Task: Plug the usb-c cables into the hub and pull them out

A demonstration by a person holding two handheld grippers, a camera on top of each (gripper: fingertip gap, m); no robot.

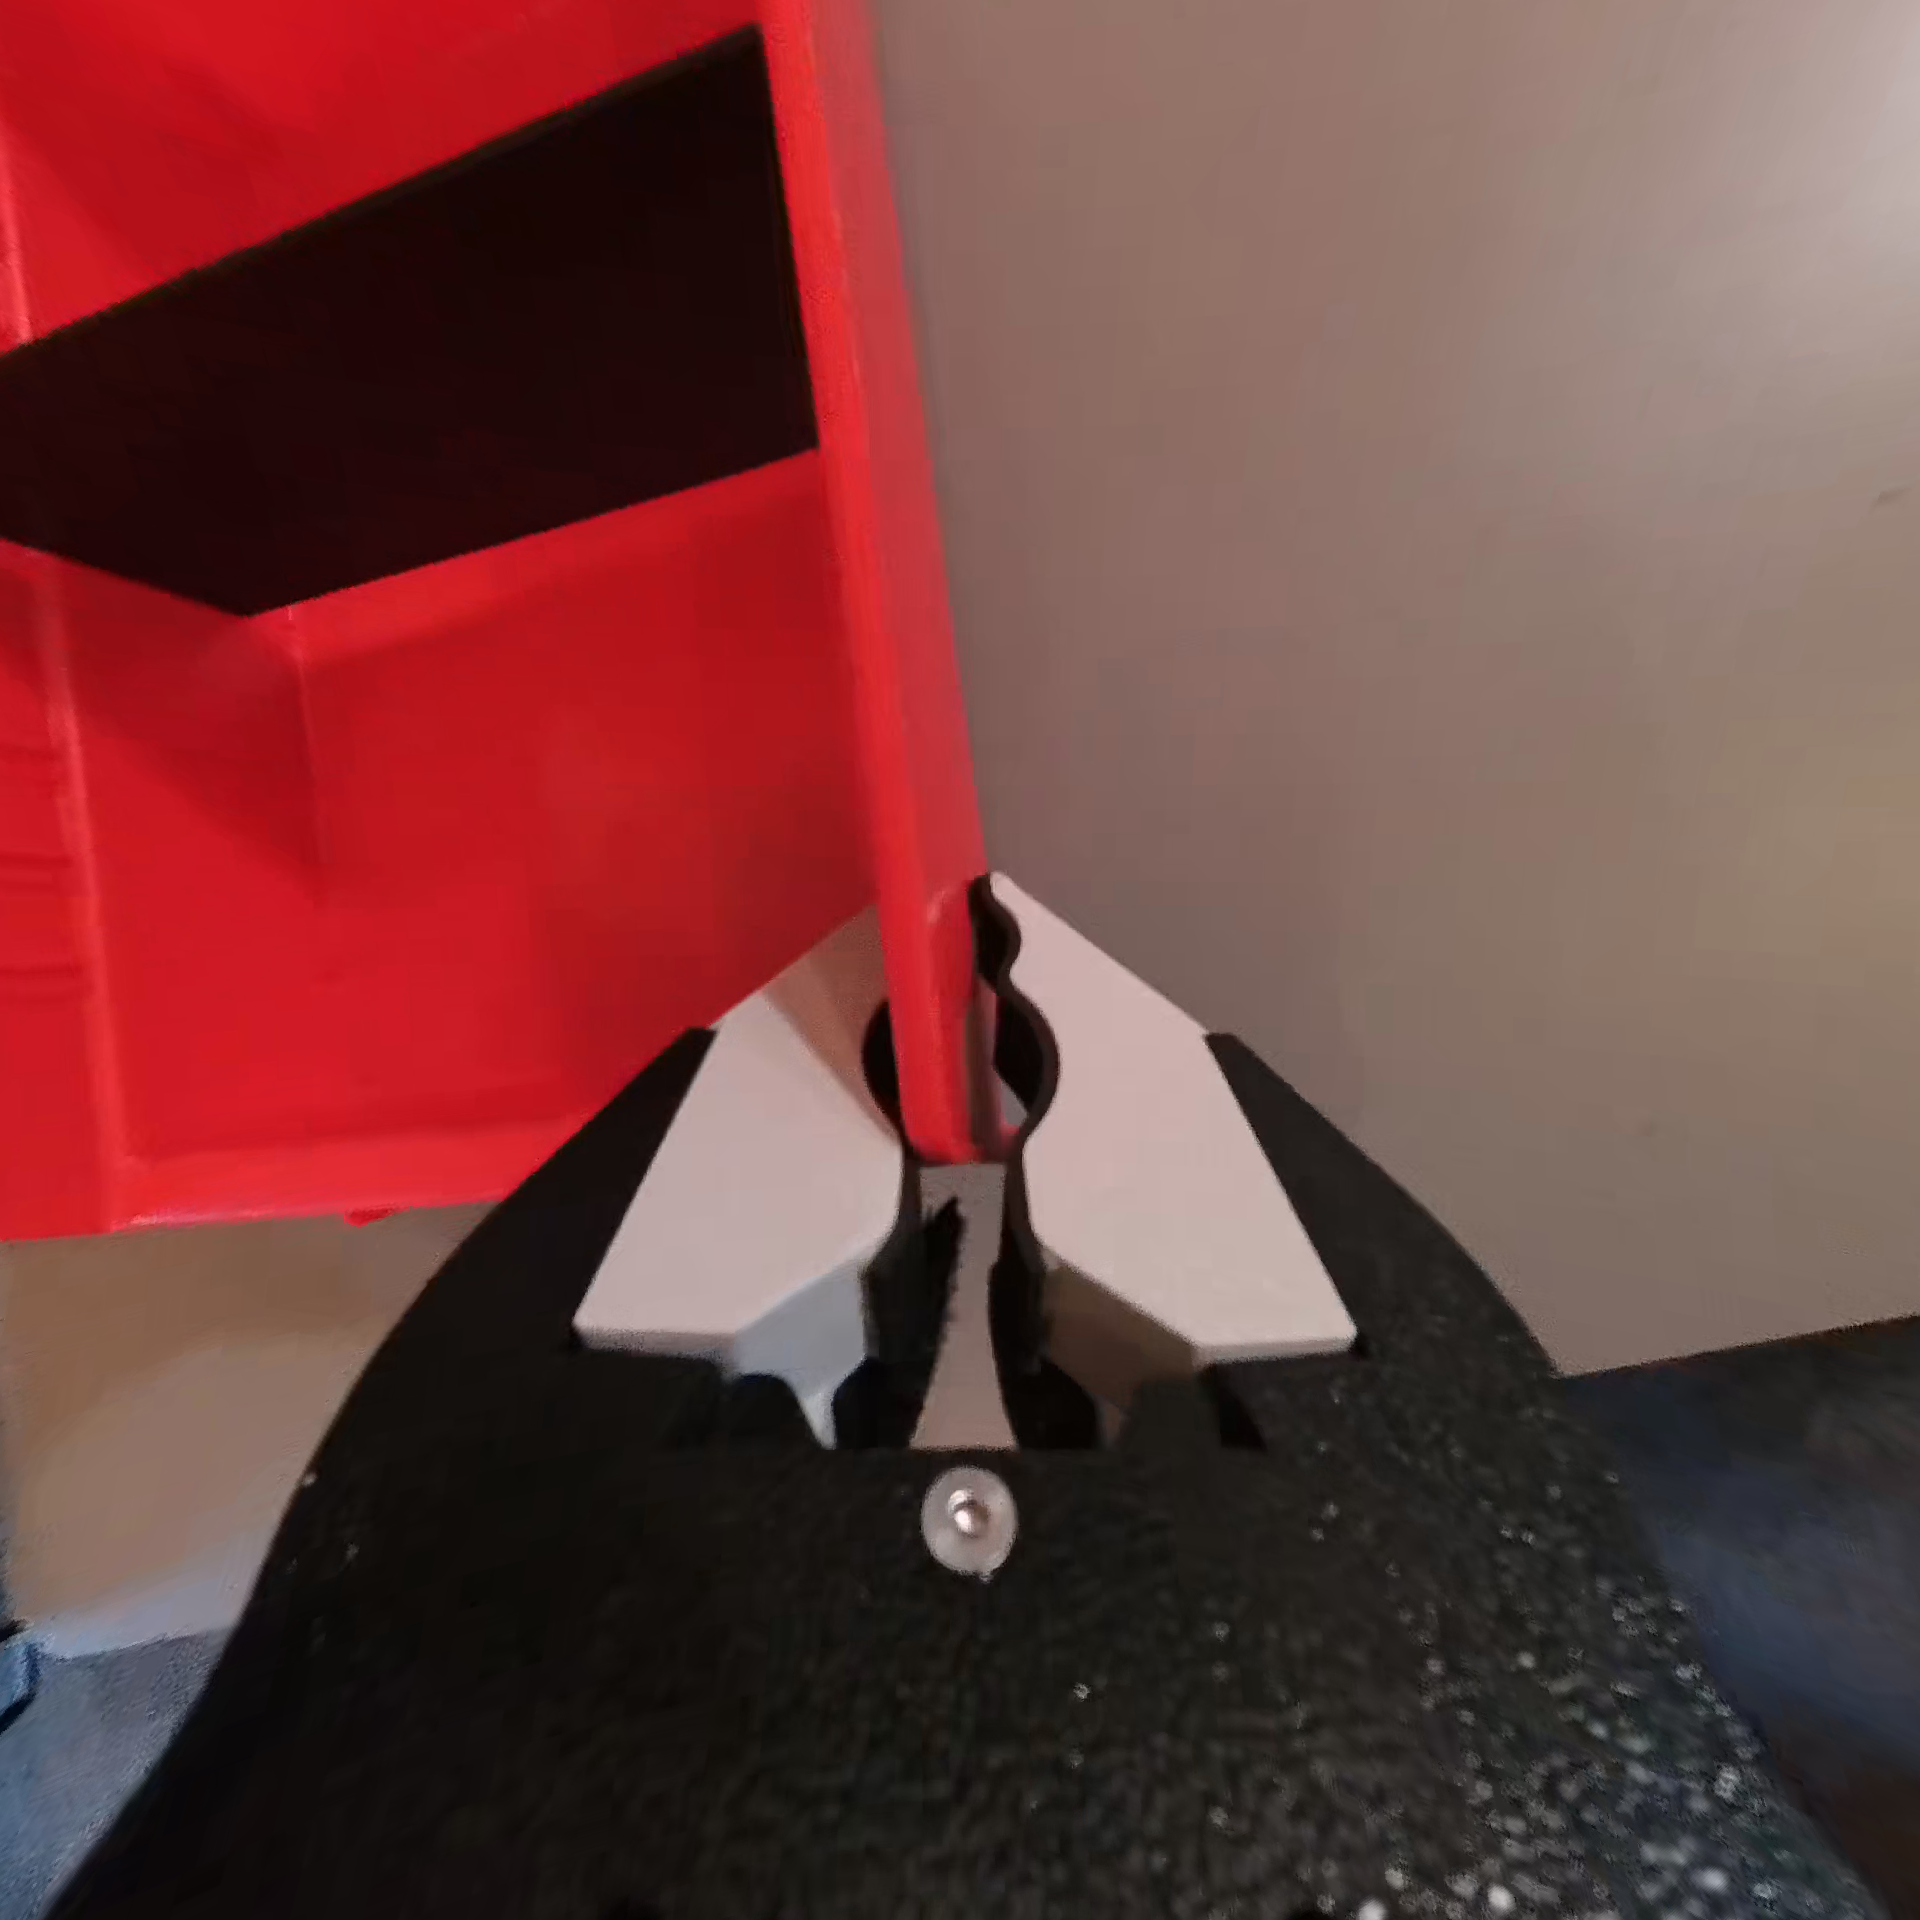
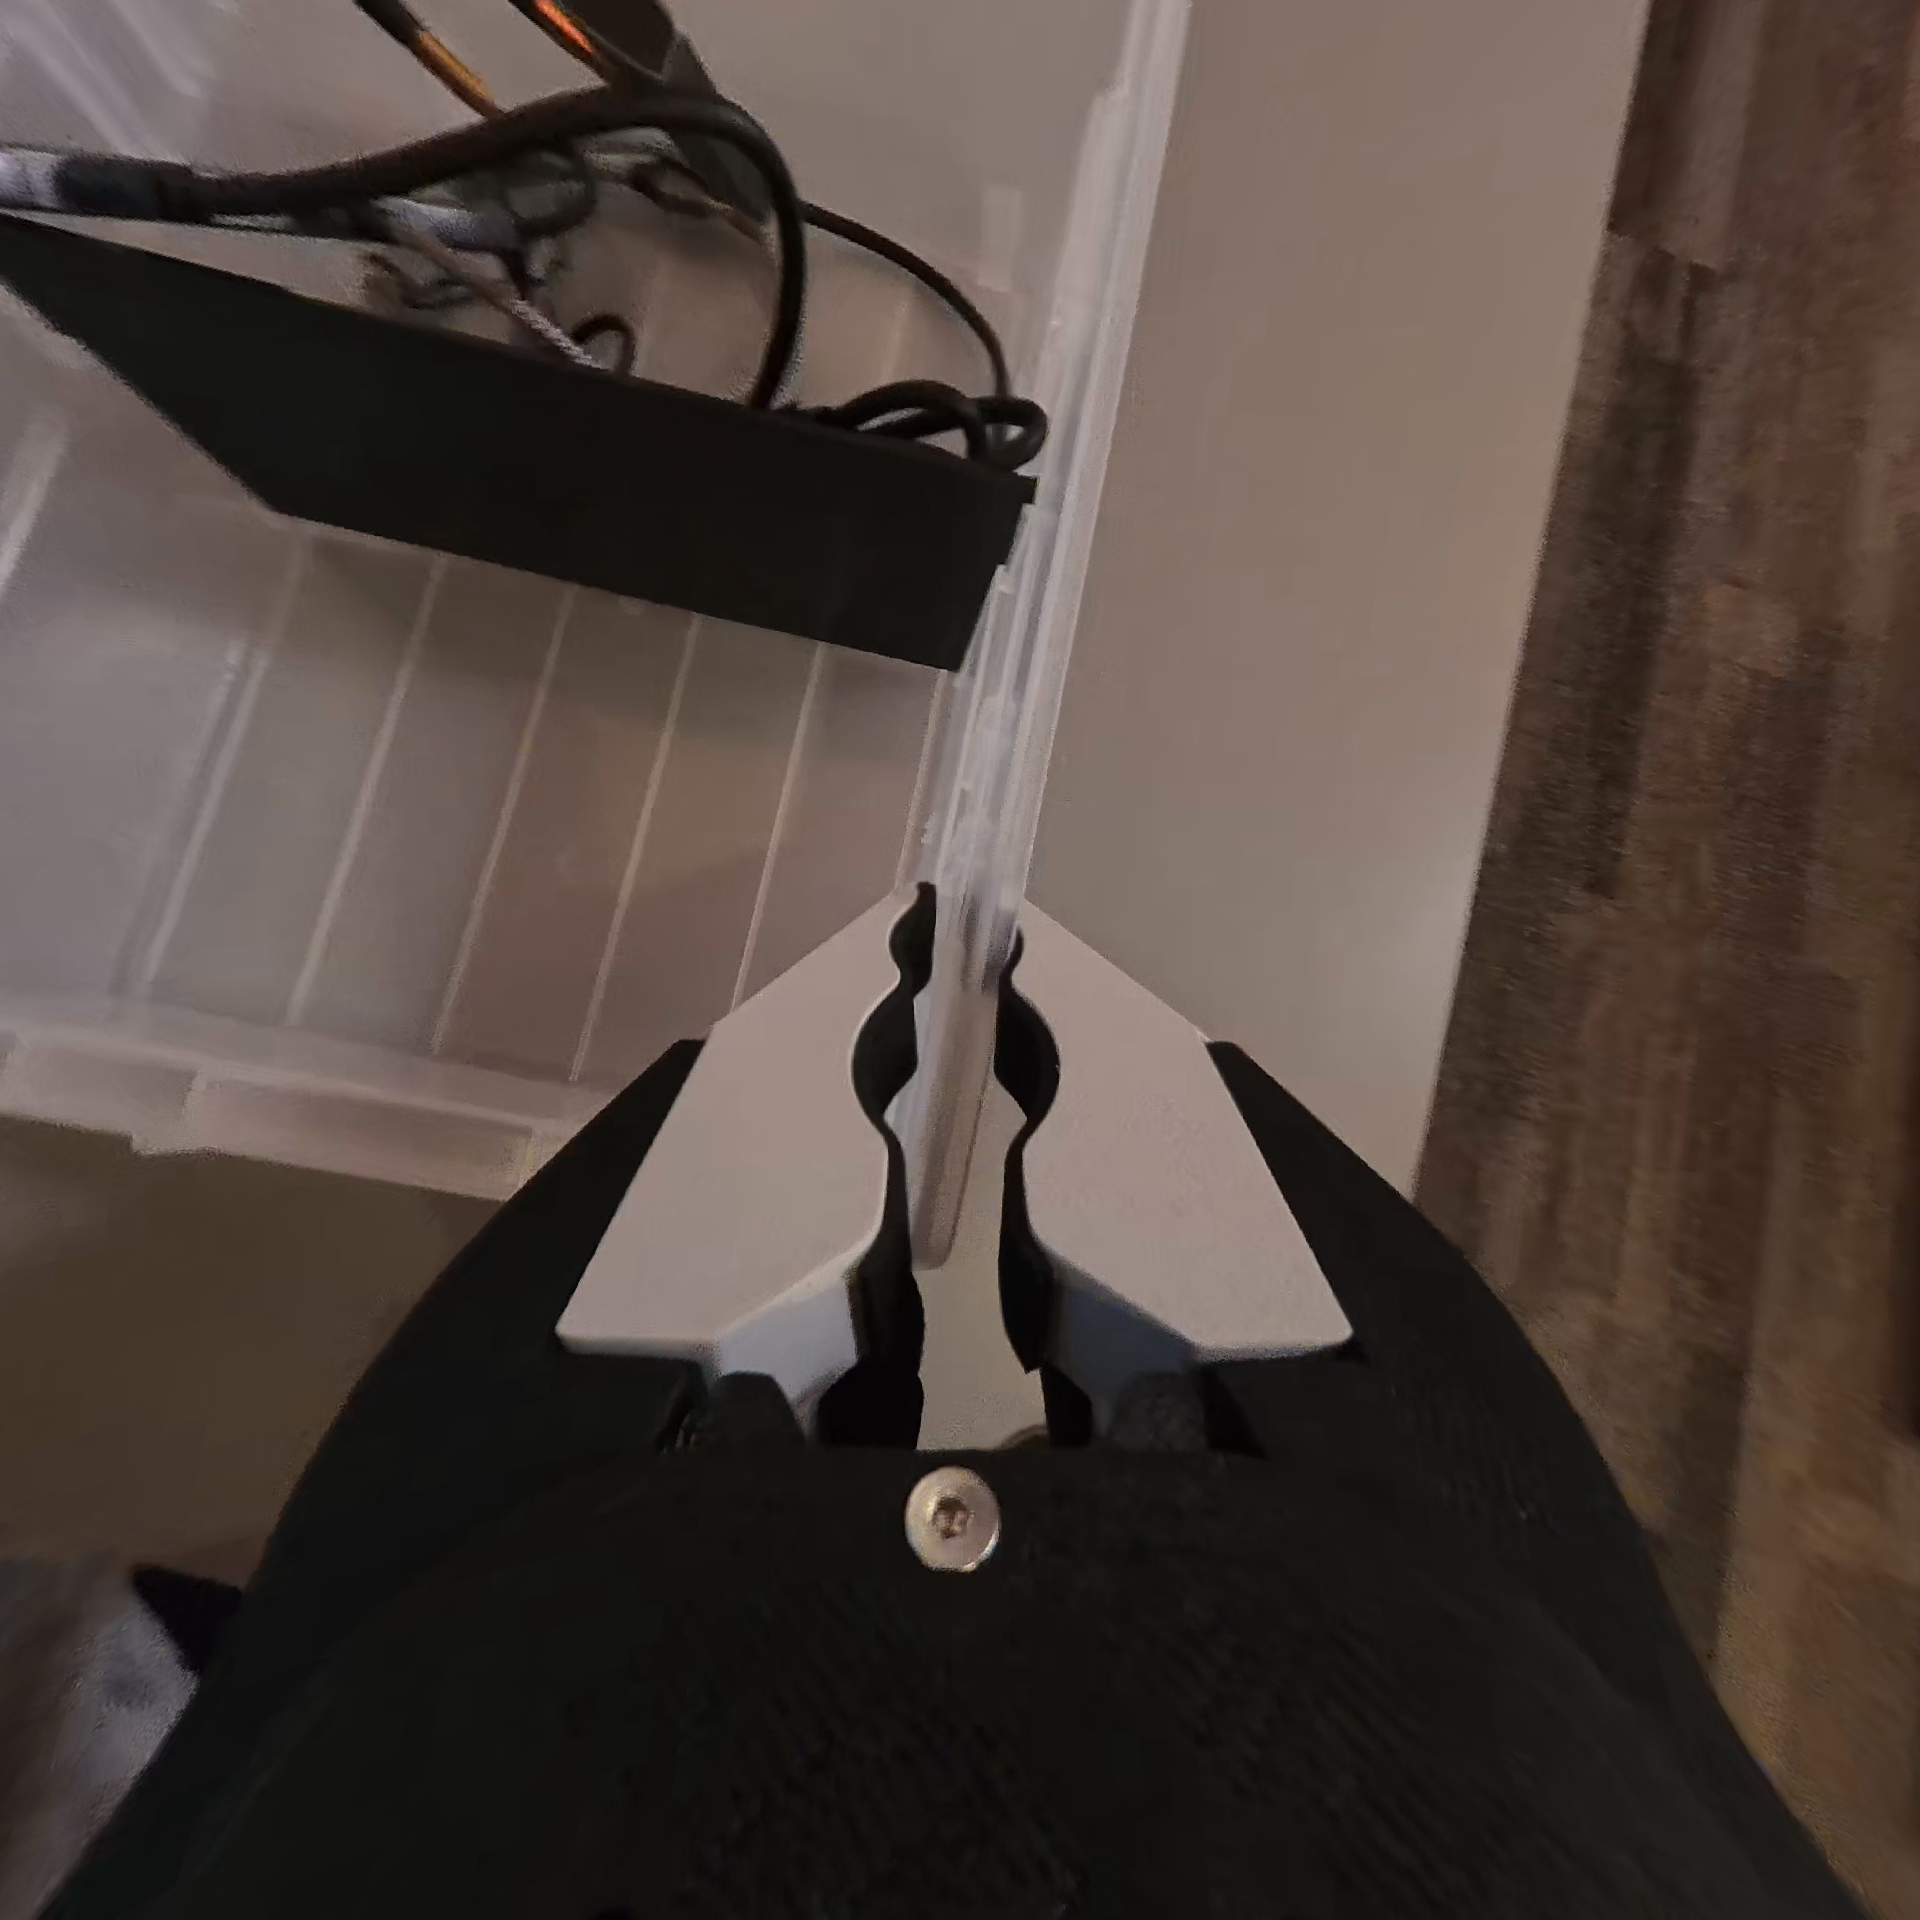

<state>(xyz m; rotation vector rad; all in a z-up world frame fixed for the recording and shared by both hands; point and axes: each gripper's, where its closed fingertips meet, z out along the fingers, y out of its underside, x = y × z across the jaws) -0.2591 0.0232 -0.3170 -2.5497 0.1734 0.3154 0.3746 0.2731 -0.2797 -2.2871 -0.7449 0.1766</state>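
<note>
My left gripper (image 1: 971, 914) is shut on the right side wall of a red plastic bin (image 1: 468, 883), which fills the upper left of the left wrist view. A black flat panel (image 1: 416, 364) lies inside it. My right gripper (image 2: 966, 925) is shut on the right side wall (image 2: 1049, 623) of a clear plastic bin (image 2: 468, 810). Inside that bin, dark cables (image 2: 769, 239) lie tangled above a black flat tray (image 2: 582, 488). A dark object with an orange glint (image 2: 613, 31) sits at the top edge; I cannot tell whether it is the hub.
A pale beige surface (image 1: 1455, 623) lies behind the red bin, with a dark area (image 1: 1766, 1507) at the lower right. In the right wrist view, wood-grain flooring (image 2: 1714, 727) runs down the right side beyond the beige surface (image 2: 1299, 520).
</note>
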